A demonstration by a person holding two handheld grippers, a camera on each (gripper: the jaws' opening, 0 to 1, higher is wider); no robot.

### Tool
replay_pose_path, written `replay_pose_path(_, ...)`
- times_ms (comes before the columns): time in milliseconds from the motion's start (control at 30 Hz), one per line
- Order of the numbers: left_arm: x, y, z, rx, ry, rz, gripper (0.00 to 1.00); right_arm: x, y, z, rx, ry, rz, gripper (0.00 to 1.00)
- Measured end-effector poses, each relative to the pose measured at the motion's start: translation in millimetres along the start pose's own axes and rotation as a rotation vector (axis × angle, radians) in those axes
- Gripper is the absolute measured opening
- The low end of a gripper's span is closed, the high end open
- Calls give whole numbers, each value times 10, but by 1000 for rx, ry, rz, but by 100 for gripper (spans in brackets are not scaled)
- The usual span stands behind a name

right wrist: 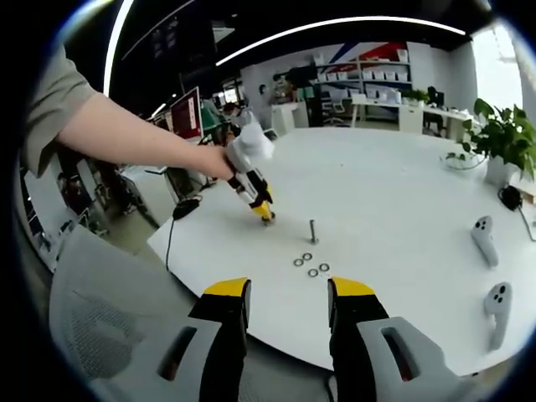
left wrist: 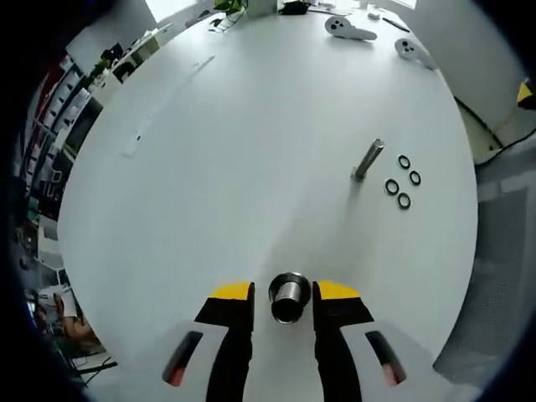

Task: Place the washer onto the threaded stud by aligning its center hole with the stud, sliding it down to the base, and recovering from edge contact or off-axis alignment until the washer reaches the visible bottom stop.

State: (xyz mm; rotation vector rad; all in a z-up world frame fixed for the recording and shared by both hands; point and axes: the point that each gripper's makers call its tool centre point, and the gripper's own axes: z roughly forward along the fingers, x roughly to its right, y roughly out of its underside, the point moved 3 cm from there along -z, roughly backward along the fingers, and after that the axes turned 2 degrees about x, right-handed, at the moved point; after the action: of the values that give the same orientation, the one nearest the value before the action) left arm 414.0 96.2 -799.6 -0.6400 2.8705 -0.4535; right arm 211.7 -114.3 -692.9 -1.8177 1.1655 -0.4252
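In the left gripper view, the left gripper [left wrist: 286,301] has its fingers spread either side of a short metal cylinder [left wrist: 287,297] on the white bench [left wrist: 251,151]; contact is unclear. Farther right stands the threaded stud [left wrist: 368,159] beside 4 washers [left wrist: 403,181]. In the right gripper view, the right gripper [right wrist: 287,301] hangs open and empty off the bench's near edge, and 2 controllers [right wrist: 486,239] lie at right.

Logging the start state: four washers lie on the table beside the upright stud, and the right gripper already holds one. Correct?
Not quite. In the right gripper view, the right gripper is open and empty. The four washers do lie on the table beside the upright stud.
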Motion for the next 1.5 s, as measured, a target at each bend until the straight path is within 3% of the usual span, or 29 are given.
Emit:
replay_pose_path(267,48,16,-227,50,-19,-25,26,-22,7,6,-11,-3,-23,39)
replay_pose_path(667,156,184,-599,184,-42,-89,26,4,64,1,-45,20,-43,39)
replay_pose_path(800,273,227,-759,243,-47,-140,26,23,51,-10,-41,34,-45,39)
replay_pose_path(867,353,203,-841,301,-44,-185,26,30,59,-11,-45,38,-44,39)
replay_pose_path(1033,476,235,-1004,367,-58,-207,26,51,66,-13,-51,53,-52,39)
replay_pose_path(1133,613,215,-1171,437,-55,-237,26,55,71,-14,-53,53,-48,39)
replay_pose_path(1200,695,229,-1254,448,-63,-275,26,50,72,-9,-54,49,-49,39)
replay_pose_path(1267,815,195,-1362,506,-54,-306,26,44,72,-7,-56,47,-55,39)
replay_pose_path(1500,1121,349,-1596,566,-78,-324,26,17,103,15,-79,30,-63,39)
